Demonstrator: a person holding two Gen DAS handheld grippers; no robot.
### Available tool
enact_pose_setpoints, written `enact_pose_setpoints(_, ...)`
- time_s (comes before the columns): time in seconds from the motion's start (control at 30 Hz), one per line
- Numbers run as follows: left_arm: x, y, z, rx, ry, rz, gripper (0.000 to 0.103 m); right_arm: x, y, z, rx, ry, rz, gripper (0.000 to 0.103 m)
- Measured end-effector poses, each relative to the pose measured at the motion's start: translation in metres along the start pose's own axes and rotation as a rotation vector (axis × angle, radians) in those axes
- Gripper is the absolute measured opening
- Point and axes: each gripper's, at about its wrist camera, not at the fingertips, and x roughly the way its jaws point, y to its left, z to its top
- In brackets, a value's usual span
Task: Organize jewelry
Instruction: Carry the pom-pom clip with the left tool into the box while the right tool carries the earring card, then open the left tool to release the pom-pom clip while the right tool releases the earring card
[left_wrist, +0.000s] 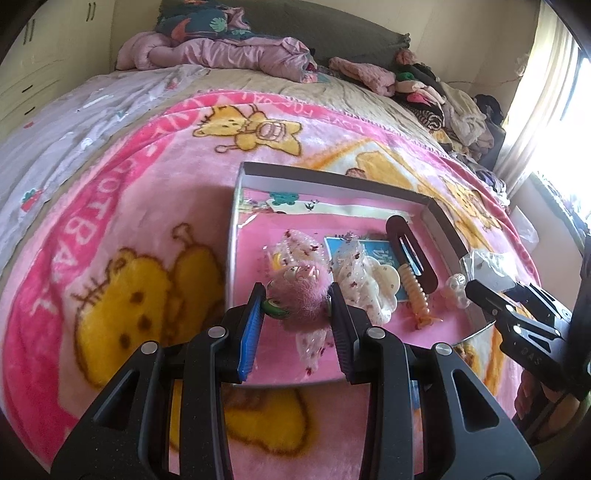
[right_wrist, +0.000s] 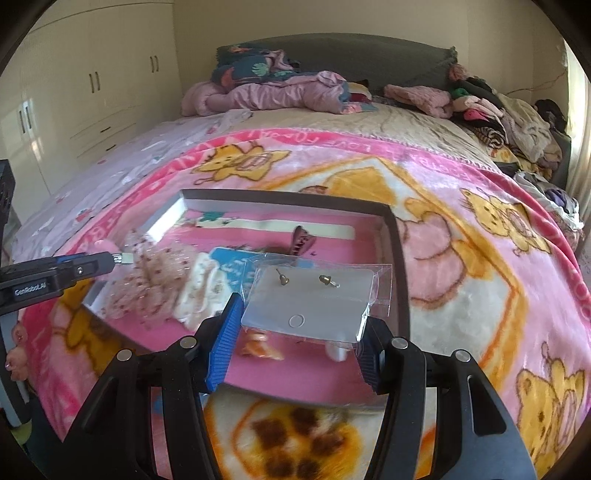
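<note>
While the left gripper pinches a fluffy pink hair ornament over the shallow grey-walled tray on a pink cartoon-bear blanket, the right gripper clamps a clear-sleeved grey card of two small bronze stud earrings above the tray's right side.

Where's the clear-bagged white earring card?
Clear-bagged white earring card is clamped in the right gripper, above the grey-rimmed tray, near its right wall.
</note>
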Motion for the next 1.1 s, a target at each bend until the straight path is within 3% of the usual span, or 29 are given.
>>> enact_pose_setpoints(0.3, 0.023, -0.001, 0.003, 0.01, 0.029, -0.001, 0.027, 0.02, -0.007, 0.005, -0.001, 0.028, -0.01, 0.054)
enact_pose_setpoints(0.87, 0.03, 0.011, 0.008, 0.023, 0.03, 0.042, 0.038, 0.043, 0.025, 0.008, -0.027, 0.086, 0.056, 0.057)
enact_pose_setpoints(1.1, 0.022, 0.011, 0.007, 0.018, 0.023, 0.038, 0.041, 0.027, 0.022, 0.005, 0.003, 0.07, 0.051, 0.071)
